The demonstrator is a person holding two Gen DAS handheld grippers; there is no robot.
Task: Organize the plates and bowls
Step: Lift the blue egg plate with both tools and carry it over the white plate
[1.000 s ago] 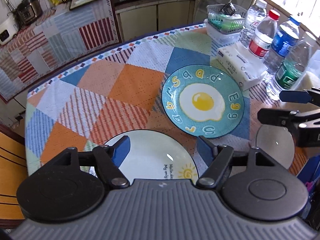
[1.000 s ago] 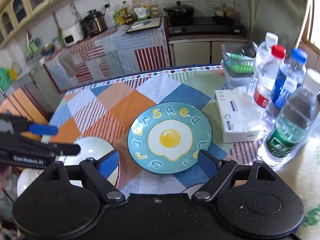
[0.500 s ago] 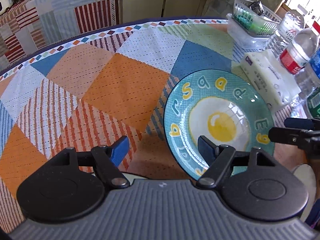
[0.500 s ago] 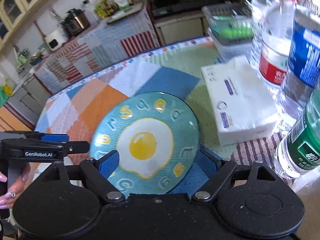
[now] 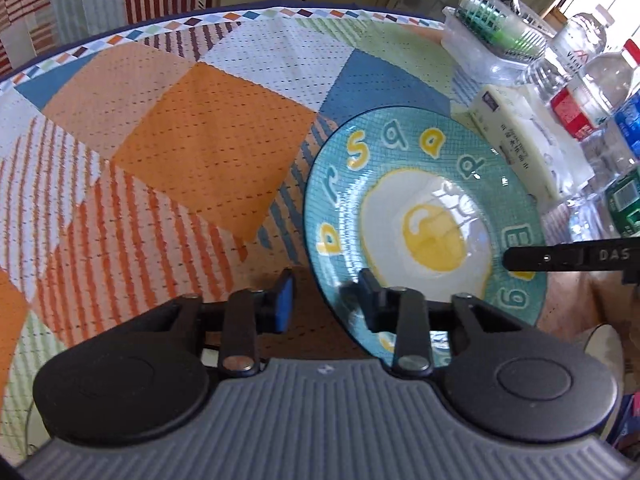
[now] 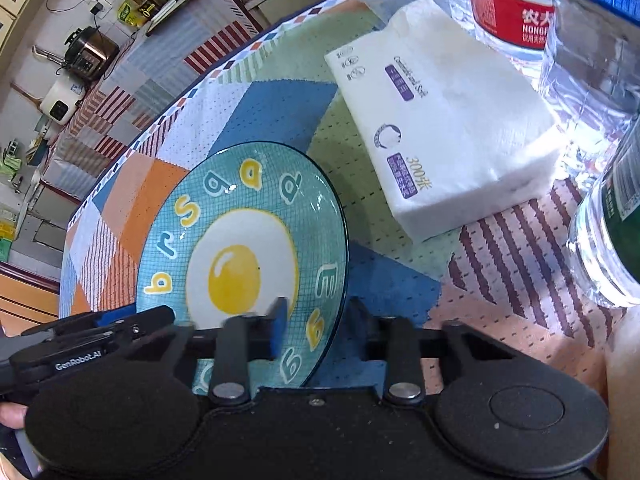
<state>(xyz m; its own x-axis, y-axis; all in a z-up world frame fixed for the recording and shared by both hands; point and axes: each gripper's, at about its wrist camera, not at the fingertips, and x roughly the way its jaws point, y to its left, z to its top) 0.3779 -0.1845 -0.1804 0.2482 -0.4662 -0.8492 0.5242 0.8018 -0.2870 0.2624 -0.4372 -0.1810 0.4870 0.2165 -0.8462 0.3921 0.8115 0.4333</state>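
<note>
As seen from the left wrist, nearest first: noted left gripper (image 5: 326, 300) with jaws closing, rim of egg-print plate (image 5: 400, 160) between them, blue outer pad just short of the rim. Found plate lying on patchwork tablecloth (image 5: 180, 140). Caught right gripper (image 5: 514, 258) only as a black bar reaching over the plate's right rim; grip not readable there.

Switched to right wrist view: right gripper pinching the plate's near right rim, one finger on the printed face, the other outside the edge. Spotted left gripper low at left, at the opposite rim, and a person's fingertip (image 6: 10, 414) at the frame edge.

Logged beyond the plate, to its right: white tissue pack (image 6: 440, 120), then water bottles (image 6: 592, 60) crowding that side. Seen clearly in left view only: green basket (image 5: 500, 28) at far right. Seen in right view only: cloth-covered counter (image 6: 160, 80) with cooker (image 6: 90, 54).
</note>
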